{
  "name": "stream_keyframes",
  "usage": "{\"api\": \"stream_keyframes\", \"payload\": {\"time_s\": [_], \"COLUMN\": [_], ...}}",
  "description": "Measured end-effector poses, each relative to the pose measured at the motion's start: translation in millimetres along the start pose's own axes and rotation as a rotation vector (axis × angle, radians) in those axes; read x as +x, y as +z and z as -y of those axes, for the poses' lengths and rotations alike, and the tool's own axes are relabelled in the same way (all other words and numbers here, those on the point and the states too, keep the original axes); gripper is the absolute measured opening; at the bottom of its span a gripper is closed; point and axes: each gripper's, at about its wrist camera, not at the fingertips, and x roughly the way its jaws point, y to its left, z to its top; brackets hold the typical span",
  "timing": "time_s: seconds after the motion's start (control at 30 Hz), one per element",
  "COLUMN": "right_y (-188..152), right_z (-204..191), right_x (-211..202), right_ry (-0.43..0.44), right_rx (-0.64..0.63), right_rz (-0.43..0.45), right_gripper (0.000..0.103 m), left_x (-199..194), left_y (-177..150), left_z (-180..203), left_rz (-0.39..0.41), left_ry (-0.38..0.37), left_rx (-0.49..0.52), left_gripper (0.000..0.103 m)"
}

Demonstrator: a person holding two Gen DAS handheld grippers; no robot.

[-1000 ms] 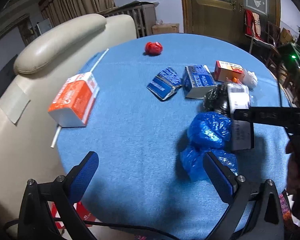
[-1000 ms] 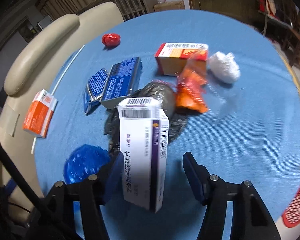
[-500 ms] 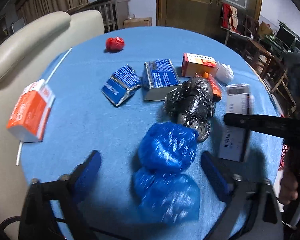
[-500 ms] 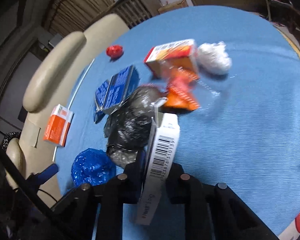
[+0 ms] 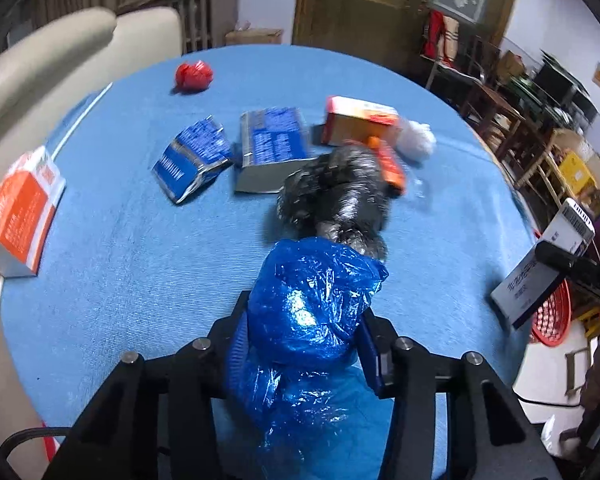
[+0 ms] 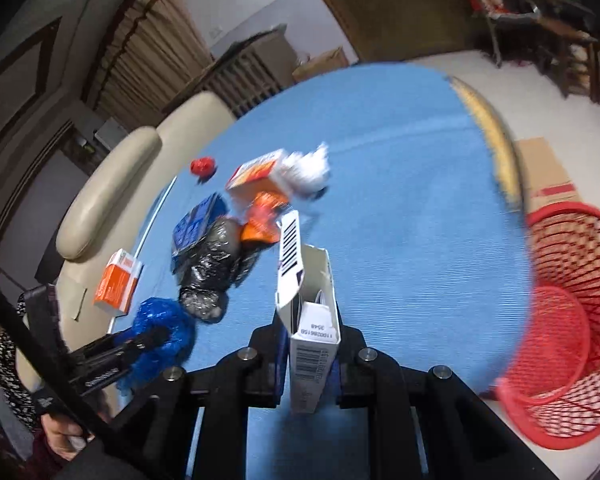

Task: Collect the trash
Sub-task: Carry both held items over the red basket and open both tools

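The right tool [image 6: 308,356], low centre of the right wrist view, is clamped on a white medicine box [image 6: 310,320] with its end flap open (something white sits inside). The red mesh basket [image 6: 564,320] stands on the floor at the right edge, beyond the rim of the blue table [image 6: 400,200]. To do this step well, I judge the box should be carried right over the basket's mouth before letting go, the open end kept up so nothing spills short. The left tool [image 5: 304,344], bottom centre of its view, is squeezed around a blue plastic bag [image 5: 312,300]; it can follow afterwards.
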Motion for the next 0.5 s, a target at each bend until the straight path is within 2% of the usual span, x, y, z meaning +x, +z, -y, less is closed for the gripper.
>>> {"api": "stream_keyframes", "payload": {"time_s": [0.1,0.23,0.37,0.5], "right_y": [-7,-13,-17,-21], "right_z": [19,54,96,133], "right_x": [-26,-56,-88,-110], "right_ry": [-0.057,-0.101,-0.186,-0.222], "right_rx": [-0.002,0.048,0.121,0.204], "right_rz": [0.064,0.121,0.182,0.212], "right_gripper": [0.018,0.018,0.018,0.018], "left_x": [-16,-34,-31,-17], "left_y": [-1,1,11,25], "left_z": [28,76,135,197], "left_rz": [0.037,0.068,0.051,0.020], "left_ry": [-0.026,-0.112,-0.205,-0.307], "left_rx": [0.066,0.185,0.300,0.390], "left_gripper": [0.049,0.049,0.049,0.049]}}
